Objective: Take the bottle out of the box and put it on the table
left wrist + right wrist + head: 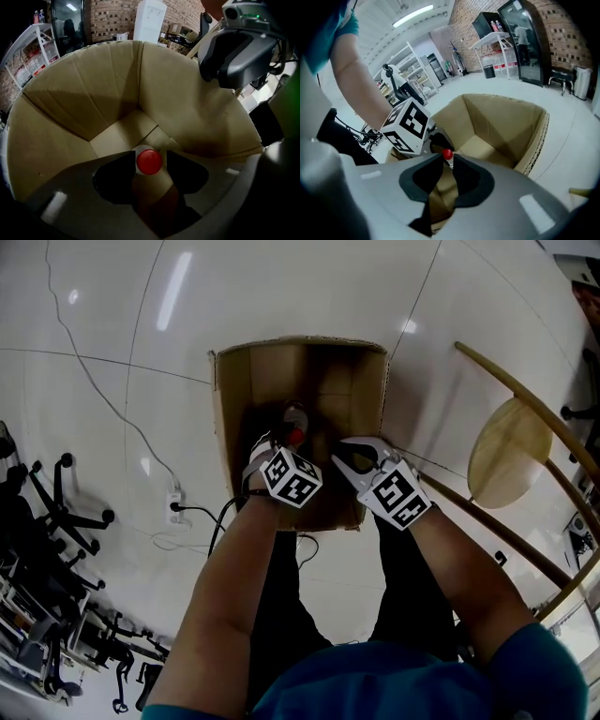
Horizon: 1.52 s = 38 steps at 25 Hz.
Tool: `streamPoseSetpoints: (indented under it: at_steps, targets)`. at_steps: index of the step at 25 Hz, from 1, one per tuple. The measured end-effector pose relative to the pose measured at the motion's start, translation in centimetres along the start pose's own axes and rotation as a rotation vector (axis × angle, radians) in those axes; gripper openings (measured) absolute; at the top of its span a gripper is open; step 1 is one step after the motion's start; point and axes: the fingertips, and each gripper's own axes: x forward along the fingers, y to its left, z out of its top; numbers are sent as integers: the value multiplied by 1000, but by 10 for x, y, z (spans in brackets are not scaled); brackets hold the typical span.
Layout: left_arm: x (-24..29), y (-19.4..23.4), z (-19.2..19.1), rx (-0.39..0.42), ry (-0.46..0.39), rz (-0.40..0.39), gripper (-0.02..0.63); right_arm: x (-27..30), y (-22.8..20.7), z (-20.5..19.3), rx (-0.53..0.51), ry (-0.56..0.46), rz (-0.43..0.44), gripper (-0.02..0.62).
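An open cardboard box [217, 409] stands on the white floor. Inside it a bottle with a red cap [295, 434] stands upright near the close wall. My left gripper [272, 448] points steeply down into the box [93, 93]. It is open, and the red cap [149, 161] shows between its dark fingertips [123, 164]; the pads do not press on it. My right gripper [359, 457] hangs over the box's near right edge. Its jaws [447, 161] stand a narrow gap apart with nothing in them. Past that gap the cap [447, 153] and the box [506, 122] are visible.
A curved wooden chair [509, 451] stands right of the box. A power strip with cables [175, 507] lies on the floor to the left, with wheeled chairs [56, 502] beyond. The person's legs are just behind the box.
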Motion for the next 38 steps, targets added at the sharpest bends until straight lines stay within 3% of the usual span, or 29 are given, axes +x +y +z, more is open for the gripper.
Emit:
streamPoseSetpoints:
  at_steps: [3,11,17,23,28,33,38]
  targets:
    - [0,9,3,11,-3,20,170,1,-2,5,1,0,-5,66]
    - [-3,19,-4,42,16,52,153,5,-2,-4,13,14,-8,61]
    - [-56,18,26,18,-23,63,152,-21,-5,14,42,49,-14,67]
    - [-171,13,70,46,-82,68,152,-69,23,107,-8,57,-23,67]
    - [-263,-22,95,52,-121,80,152,-132,67,161,-43,23,-9,67]
    - [-474,-49,160,33,-190,101,152,-269,160,305,-146,22,-3,67]
    - [-590,-115,172,43,-213,146,152,-367,256,335,-237,16,54,67]
